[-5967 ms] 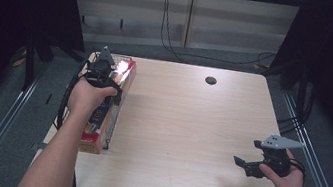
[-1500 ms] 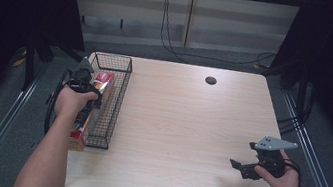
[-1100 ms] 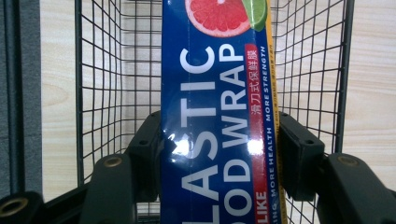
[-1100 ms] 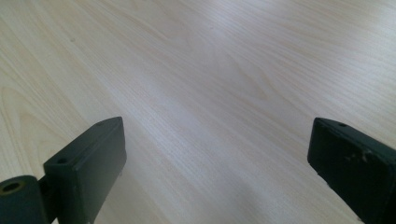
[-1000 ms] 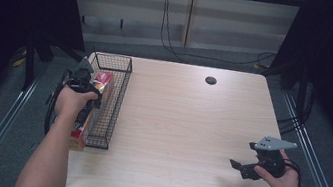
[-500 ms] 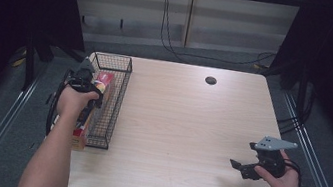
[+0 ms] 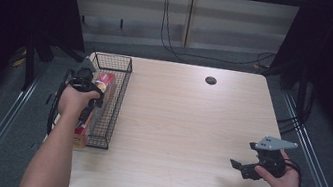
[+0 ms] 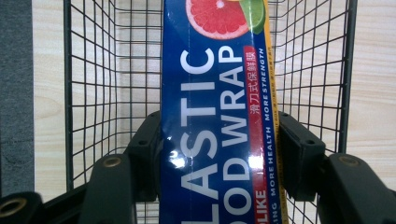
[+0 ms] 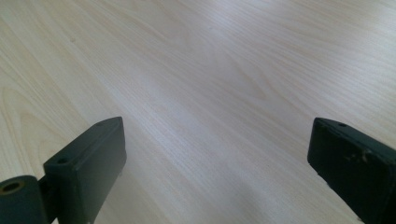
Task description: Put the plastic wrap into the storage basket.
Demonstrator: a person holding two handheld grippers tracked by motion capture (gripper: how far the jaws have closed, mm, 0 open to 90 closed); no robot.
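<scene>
My left gripper (image 8: 217,154) clamps the plastic wrap box (image 8: 217,116) inside the wire basket (image 7: 114,108) at the table's nine o'clock. It may snag the mesh if I tilt. My right gripper (image 9: 217,158) gapes empty at four o'clock.

left gripper (image 8: 217,154): jaws clamped | right gripper (image 9: 215,158): jaws wide apart

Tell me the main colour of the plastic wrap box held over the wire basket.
Dark blue with white lettering, clearest in the left gripper view: plastic wrap box.
</scene>
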